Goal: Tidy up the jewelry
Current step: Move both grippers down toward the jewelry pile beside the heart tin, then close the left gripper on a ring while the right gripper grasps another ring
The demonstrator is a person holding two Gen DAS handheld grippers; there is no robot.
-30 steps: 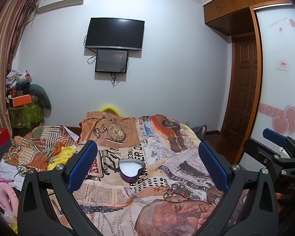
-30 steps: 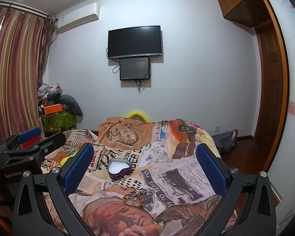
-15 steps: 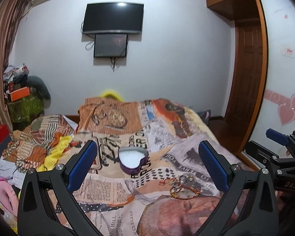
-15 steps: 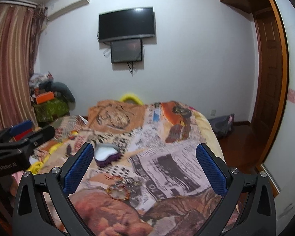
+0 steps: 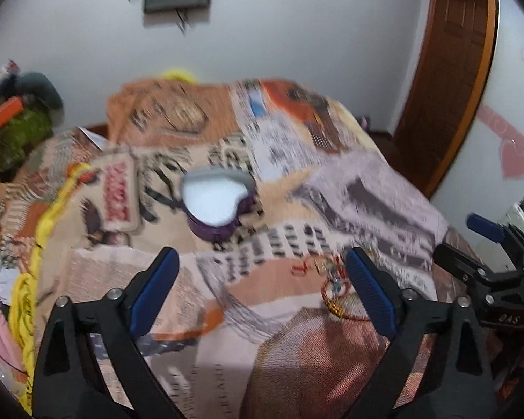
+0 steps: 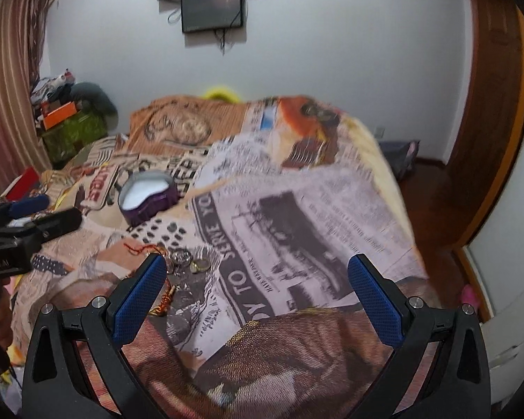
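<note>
Both tongs tilted down toward the bed, nothing picked up yet.

Over the last second both cameras have dipped from the wall and television toward the blanket (image 6: 297, 209), and the bed now fills each view; I judge this an approach, with the sorting itself not begun; the left tongs (image 5: 262, 289) are released, jaws wide and empty, above the blanket with the heart-shaped box (image 5: 215, 206) ahead of them, open and showing a white lining; the right tongs (image 6: 258, 296) are likewise released and empty; the jewelry (image 6: 185, 262), a small heap of rings and a red-and-gold bracelet, lies on the blanket just beside the right tongs' left finger, near the box but apart from it; both views are blurred, so single pieces are hard to count.
</note>
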